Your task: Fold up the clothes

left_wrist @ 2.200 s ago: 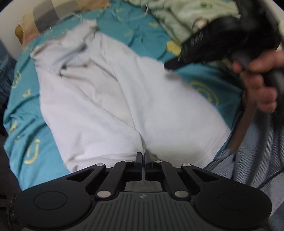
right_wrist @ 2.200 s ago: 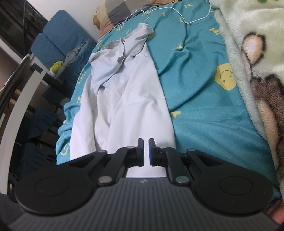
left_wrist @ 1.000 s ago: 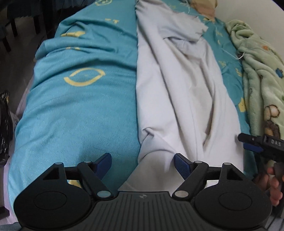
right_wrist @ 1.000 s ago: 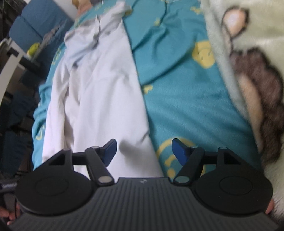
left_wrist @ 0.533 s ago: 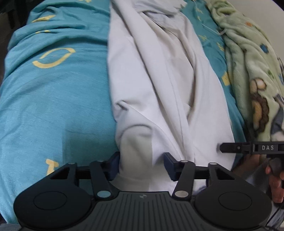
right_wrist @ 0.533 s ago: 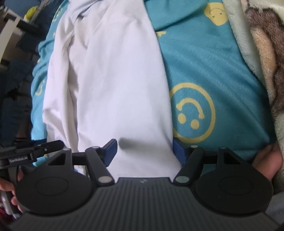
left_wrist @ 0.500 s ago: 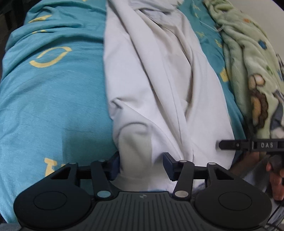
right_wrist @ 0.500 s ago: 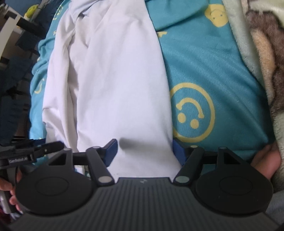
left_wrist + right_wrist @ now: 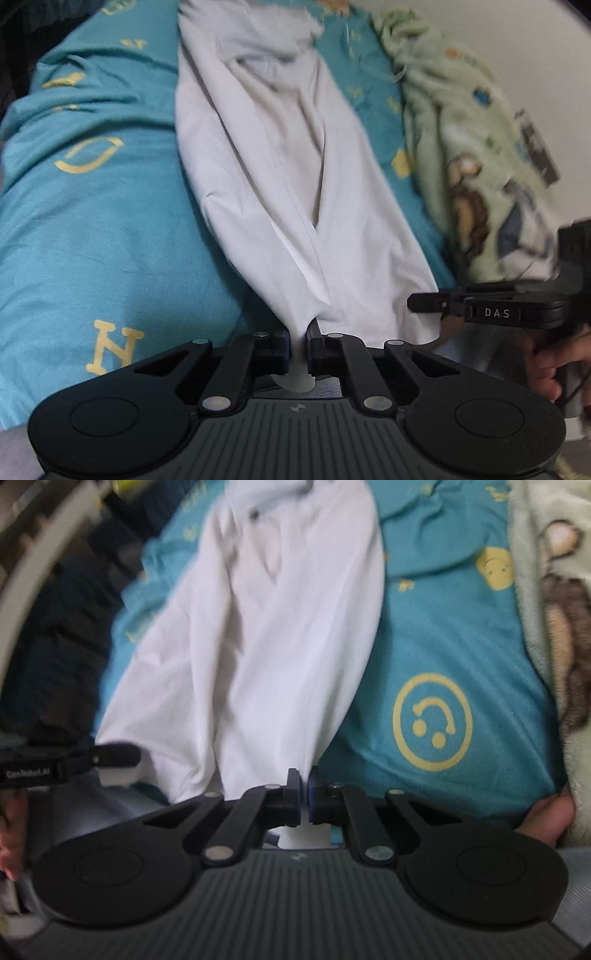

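So the white garment was laid lengthwise down the bed, running from the near edge toward the far end. The left gripper was pinched tight on the hem at the near edge, and the right gripper was clamped on the same hem further along, I'd guess so both near corners could lift together for a fold. The left camera caught the green fleece blanket along the bed's far side; the right one showed a dark button up the cloth, plus a smiley print beside it.
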Motion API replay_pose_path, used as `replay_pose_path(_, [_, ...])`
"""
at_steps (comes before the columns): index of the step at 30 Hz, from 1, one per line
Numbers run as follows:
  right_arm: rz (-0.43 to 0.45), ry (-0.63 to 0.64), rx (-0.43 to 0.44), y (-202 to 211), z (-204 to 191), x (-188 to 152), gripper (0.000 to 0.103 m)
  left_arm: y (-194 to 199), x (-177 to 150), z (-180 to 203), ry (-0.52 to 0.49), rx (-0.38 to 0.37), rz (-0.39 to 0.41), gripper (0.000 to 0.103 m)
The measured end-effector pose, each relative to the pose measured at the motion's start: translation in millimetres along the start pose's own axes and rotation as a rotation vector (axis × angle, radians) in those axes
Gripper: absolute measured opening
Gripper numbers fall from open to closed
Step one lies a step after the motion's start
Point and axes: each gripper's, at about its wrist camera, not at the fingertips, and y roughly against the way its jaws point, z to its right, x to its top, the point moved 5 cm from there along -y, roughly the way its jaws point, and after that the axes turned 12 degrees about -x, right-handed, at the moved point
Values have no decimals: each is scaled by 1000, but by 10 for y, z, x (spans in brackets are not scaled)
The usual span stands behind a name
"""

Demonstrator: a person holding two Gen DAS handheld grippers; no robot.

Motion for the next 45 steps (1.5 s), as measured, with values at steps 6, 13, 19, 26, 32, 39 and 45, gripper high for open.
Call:
replay_pose_path(6, [141,-57,110,541,99,43,6,668,208,110,92,-85,191,8])
replay_pose_path(13, [269,-102,206,1043,210,-127,6,1104,-19,434,88,-120,279,8])
replay_pose_path(19, [327,-150,273,1275,351,-658,6,1302,-761,750,70,-154,301,8])
replay_pose_path(26, [364,-178,316,1457,479,-959,6,1279,-1274,883,55,-173,312,8])
replay_pose_path(32, [430,-214,351,1543,563,-775,6,1245,-1064,928,44,-164,320,8])
replay_pose_path(39, [480,-265,368,1443,663,-268,6,1226,-325,909,40,-142,387,8])
replay_pose_path(45, [504,-281,345,1323,690,371,6,1110,420,856,18,-91,438,8])
